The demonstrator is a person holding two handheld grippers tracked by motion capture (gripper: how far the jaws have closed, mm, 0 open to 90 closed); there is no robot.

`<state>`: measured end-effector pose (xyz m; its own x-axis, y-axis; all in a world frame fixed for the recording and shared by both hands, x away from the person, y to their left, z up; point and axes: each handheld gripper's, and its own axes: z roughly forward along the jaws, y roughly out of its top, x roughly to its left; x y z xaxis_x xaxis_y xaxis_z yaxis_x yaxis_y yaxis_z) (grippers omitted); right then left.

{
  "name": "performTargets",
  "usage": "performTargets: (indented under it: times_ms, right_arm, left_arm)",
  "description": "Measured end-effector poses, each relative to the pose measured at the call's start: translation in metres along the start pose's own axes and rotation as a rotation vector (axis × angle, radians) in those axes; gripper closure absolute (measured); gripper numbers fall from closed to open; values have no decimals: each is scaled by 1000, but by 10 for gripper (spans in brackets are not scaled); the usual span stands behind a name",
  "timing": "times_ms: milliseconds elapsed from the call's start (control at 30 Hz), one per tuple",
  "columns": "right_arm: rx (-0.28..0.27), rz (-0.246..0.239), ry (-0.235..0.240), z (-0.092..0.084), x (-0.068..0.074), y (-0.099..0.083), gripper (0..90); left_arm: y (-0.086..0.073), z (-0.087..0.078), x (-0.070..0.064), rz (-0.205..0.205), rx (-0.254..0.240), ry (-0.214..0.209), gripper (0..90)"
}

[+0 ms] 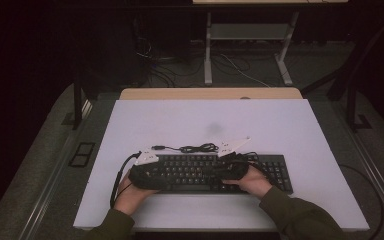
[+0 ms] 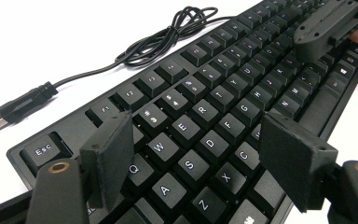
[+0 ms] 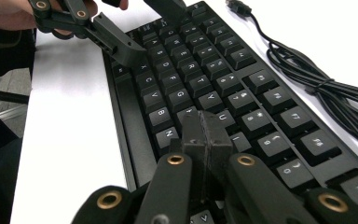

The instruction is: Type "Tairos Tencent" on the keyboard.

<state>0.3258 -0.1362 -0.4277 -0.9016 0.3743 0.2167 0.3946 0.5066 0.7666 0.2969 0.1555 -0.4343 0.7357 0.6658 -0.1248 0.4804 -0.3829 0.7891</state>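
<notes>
Keyboard: flat on the table, near edge, cable loose behind it. We hold the left gripper open over the Q-W-A-S keys, gripping nothing; right gripper shut, empty, tips at the J-H keys. We judge typing under way, end unclear.
</notes>
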Motion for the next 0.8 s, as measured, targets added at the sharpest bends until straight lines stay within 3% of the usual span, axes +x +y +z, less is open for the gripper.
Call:
performTargets:
  times_ms: [800]
  right_arm:
    - [67, -35, 20, 26, 14, 6, 894]
  left_arm:
    - [1, 0, -1, 2, -5, -1, 255]
